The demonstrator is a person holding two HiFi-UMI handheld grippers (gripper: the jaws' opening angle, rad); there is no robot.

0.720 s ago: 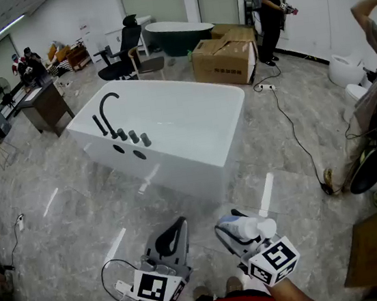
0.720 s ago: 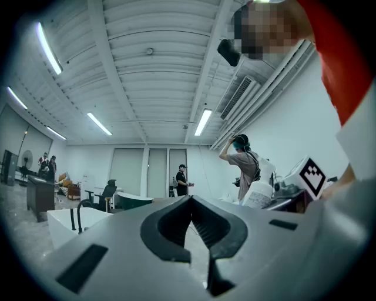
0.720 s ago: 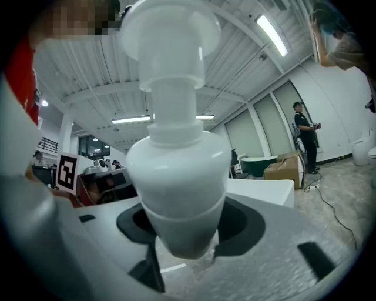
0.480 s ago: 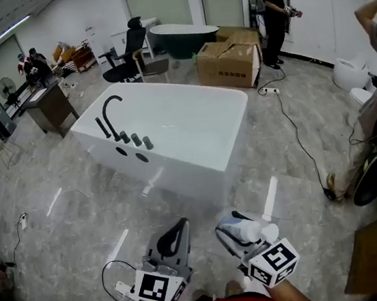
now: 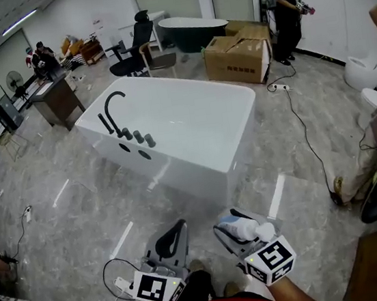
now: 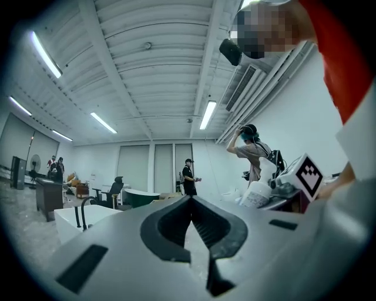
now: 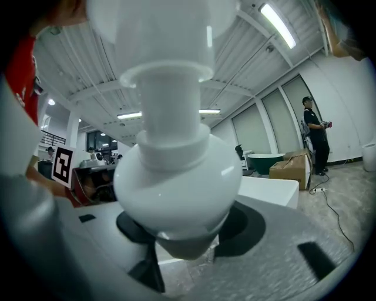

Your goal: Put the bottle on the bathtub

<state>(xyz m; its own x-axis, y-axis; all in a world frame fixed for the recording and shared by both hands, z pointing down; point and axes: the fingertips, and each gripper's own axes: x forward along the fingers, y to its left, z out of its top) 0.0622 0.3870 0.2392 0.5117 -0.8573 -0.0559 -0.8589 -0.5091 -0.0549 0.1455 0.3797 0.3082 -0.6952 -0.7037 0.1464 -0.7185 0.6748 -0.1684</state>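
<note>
Right gripper (image 5: 232, 230) fingers clamp the white bottle (image 5: 248, 228), its base hidden between them. Left gripper (image 5: 176, 230) fingers pressed together, holding nothing. Bathtub (image 5: 184, 171) well apart.

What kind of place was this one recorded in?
Probably a bathroom-fixture showroom or test space, not a home: a white bathtub stands alone on an open polished floor, and a dark tub and cardboard boxes sit behind it.

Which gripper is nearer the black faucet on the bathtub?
Left. The left gripper is short of the black faucet, slightly right of it; the right gripper, holding the white bottle, sits farther right.
</note>
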